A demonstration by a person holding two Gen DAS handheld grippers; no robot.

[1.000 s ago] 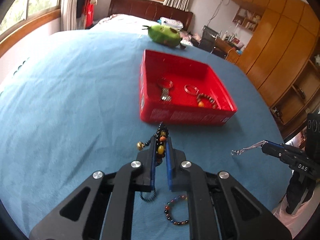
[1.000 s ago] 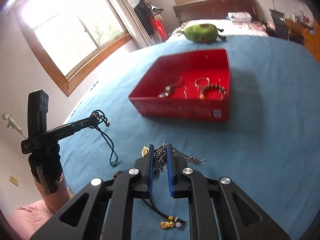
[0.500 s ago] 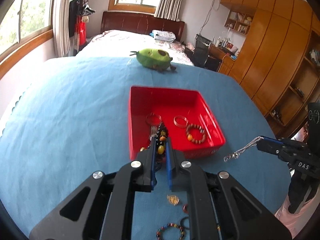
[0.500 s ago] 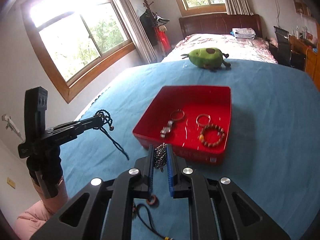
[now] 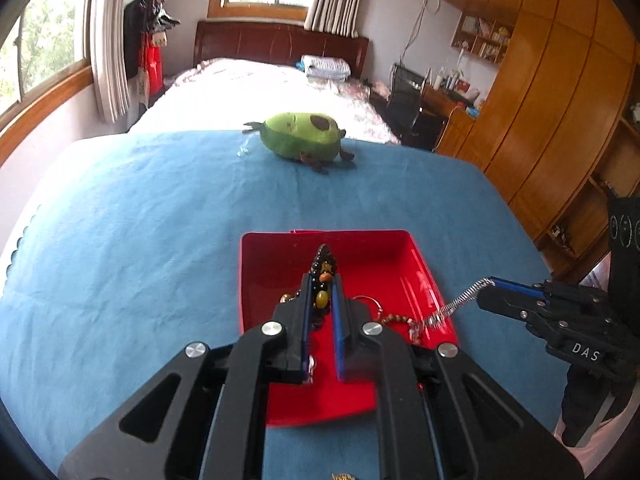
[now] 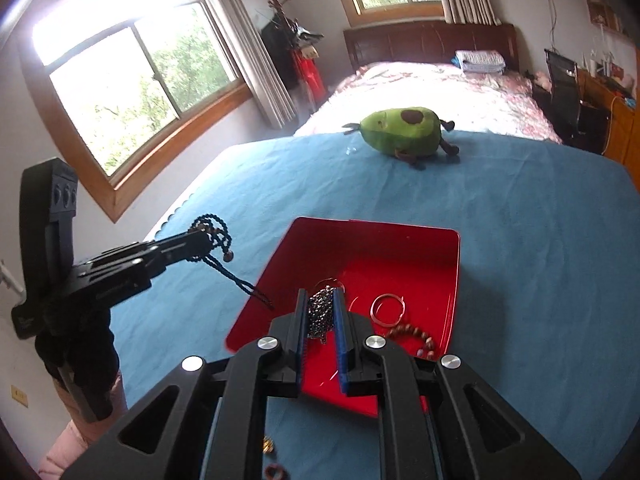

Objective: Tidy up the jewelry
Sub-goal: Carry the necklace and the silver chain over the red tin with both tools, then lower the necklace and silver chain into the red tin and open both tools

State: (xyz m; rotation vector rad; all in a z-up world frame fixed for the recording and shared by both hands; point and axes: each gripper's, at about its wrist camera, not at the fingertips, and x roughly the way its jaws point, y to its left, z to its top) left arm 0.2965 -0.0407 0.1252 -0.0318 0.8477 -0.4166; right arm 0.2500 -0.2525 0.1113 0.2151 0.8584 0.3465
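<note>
A red tray [image 5: 428,268] [image 6: 454,276] lies on the blue cloth. My left gripper [image 5: 321,286] is shut on a dark beaded necklace [image 5: 322,280] with amber beads and hangs over the tray's near half. In the right wrist view that left gripper [image 6: 202,238] shows at the left, the necklace's cord [image 6: 236,280] dangling toward the tray's left wall. My right gripper [image 6: 322,304] is shut on a silver chain [image 6: 321,312] above the tray. In the left wrist view the right gripper [image 5: 490,282] trails the chain [image 5: 452,306] over the tray's right rim. A thin ring [image 6: 387,310] and a brown bead bracelet [image 6: 412,336] lie inside.
A green avocado plush [image 5: 302,141] [image 6: 402,131] sits at the cloth's far edge, with a bed behind it. Small loose pieces [image 6: 269,446] lie on the cloth near me. Wooden wardrobes [image 5: 560,92] stand at the right, and a window [image 6: 132,88] at the left.
Both grippers have carried their pieces forward and upward from the cloth until they hang over the red tray. The loose jewelry on the cloth has dropped behind, out of view below.
</note>
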